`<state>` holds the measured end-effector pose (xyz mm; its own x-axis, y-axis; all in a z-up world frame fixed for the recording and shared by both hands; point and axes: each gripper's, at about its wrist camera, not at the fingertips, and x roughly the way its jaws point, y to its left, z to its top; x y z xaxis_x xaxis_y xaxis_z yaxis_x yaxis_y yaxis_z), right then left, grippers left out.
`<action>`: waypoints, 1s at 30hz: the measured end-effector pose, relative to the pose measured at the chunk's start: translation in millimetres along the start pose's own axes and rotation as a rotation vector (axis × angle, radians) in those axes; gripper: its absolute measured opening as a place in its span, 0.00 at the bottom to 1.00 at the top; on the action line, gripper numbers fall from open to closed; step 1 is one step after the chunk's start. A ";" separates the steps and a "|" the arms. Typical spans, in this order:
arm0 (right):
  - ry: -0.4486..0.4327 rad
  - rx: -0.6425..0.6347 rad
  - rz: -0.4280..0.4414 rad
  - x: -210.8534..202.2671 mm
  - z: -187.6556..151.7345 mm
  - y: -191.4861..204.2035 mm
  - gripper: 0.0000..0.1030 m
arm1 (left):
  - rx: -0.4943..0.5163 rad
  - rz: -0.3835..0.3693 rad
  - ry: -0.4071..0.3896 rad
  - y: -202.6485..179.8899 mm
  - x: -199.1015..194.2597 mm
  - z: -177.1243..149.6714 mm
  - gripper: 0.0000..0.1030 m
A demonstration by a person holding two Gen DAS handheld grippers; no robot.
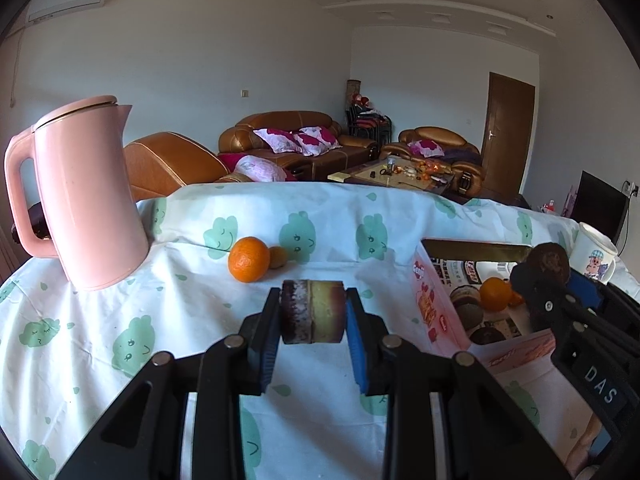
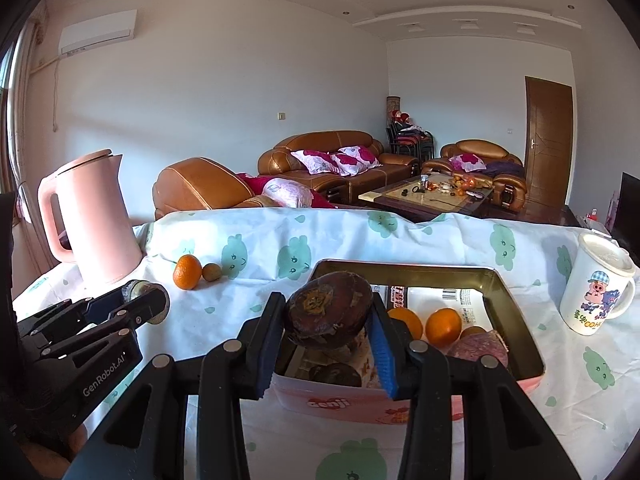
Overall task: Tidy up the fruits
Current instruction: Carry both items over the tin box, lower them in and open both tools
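My left tongs (image 1: 313, 312) are clamped on a short stub of fruit (image 1: 312, 311), dark and crusted at one end, yellow-brown at the other, lying crosswise between the blue pads. I hold it above the tablecloth (image 1: 200, 320), near the middle of the tabletop. My right tongs (image 2: 329, 316) are clamped on a round, dark brown fruit (image 2: 329, 314) with a dried patch on its face, held over the near left corner of the tin box (image 2: 516, 320).

The box sits toward the right side of the tabletop, its pink front wall facing me. Inside it two oranges (image 2: 442, 327) lie side by side against a printed paper lining, with a mottled purple piece (image 2: 480, 346) at the near right and more dark round fruits (image 2: 336, 374) along the near wall, partly hidden by my right tongs.

Outside the box, an orange (image 1: 249, 259) rests on the cloth toward the far left, touching or just beside a small brown fruit (image 1: 278, 257) on its right. A pink kettle (image 1: 86, 196) stands at the far left corner, handle turned outward. A white mug (image 2: 596, 290) with a cartoon pig stands near the right edge, beside the box but apart from it.
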<state>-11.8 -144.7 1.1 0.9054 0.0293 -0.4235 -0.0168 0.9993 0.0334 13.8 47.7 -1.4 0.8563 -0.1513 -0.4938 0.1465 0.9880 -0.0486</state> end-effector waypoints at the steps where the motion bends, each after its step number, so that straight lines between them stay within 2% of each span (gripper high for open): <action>1: -0.003 0.003 0.000 -1.1 0.7 -3.4 0.42 | 0.005 -0.003 -0.002 -3.7 -0.4 0.5 0.31; 12: -0.025 0.070 -0.022 -7.8 10.2 -48.1 0.42 | 0.047 -0.050 -0.014 -46.6 1.1 14.0 0.31; 23: -0.053 0.188 -0.143 -12.2 19.1 -115.2 0.42 | 0.072 -0.120 -0.017 -92.2 14.6 32.4 0.31; 30: -0.028 0.182 -0.194 4.2 21.3 -128.1 0.42 | 0.091 -0.139 0.025 -126.8 40.7 41.9 0.31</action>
<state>3.2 -273.1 14.4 0.8957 -0.1652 -0.4128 0.2322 0.9656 0.1173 50.8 -85.0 21.0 0.8125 -0.2841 -0.5091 0.3075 0.9507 -0.0399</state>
